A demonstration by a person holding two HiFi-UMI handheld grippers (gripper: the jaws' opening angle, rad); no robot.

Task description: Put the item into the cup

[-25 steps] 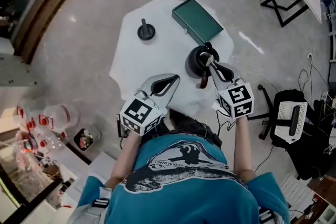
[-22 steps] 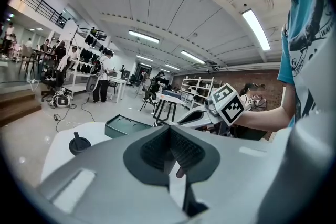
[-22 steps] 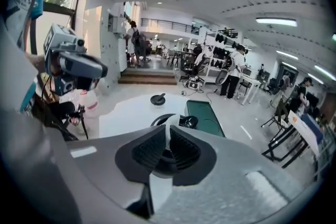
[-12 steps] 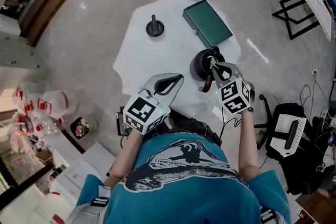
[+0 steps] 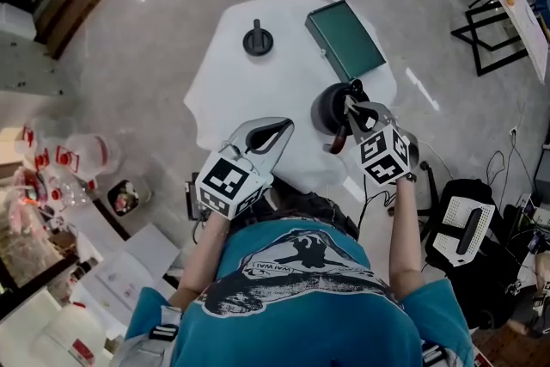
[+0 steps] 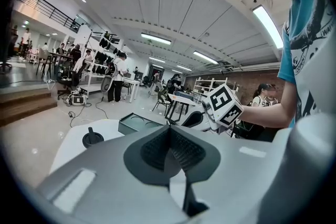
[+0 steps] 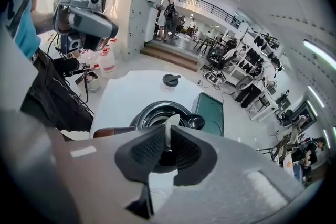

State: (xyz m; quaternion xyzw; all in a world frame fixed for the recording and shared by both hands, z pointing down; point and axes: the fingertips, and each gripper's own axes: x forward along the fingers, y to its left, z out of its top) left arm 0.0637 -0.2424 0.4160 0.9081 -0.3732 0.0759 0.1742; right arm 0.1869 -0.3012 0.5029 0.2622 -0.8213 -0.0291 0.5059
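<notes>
A black cup [image 5: 329,108] with a brown handle [image 5: 337,137] stands at the right of the white round table [image 5: 249,94]. My right gripper [image 5: 351,105] hangs over the cup's rim, shut on a thin white item [image 7: 170,123]. In the right gripper view the cup [image 7: 155,113] lies open just below and beyond the right gripper [image 7: 168,136]. My left gripper [image 5: 279,131] is held over the table's near edge, shut with nothing in it. From the left gripper view the left gripper [image 6: 169,132] points at the right gripper's marker cube [image 6: 224,105].
A black lid with a knob [image 5: 258,39] lies at the far left of the table. A dark green box [image 5: 345,39] sits at the far right, just behind the cup. Plastic bottles [image 5: 73,163] stand on the floor to the left, and an office chair [image 5: 460,228] to the right.
The right gripper has drawn in slightly over the cup with the white item still held. The left gripper has stayed shut and nearly still. The head view shifted a little.
</notes>
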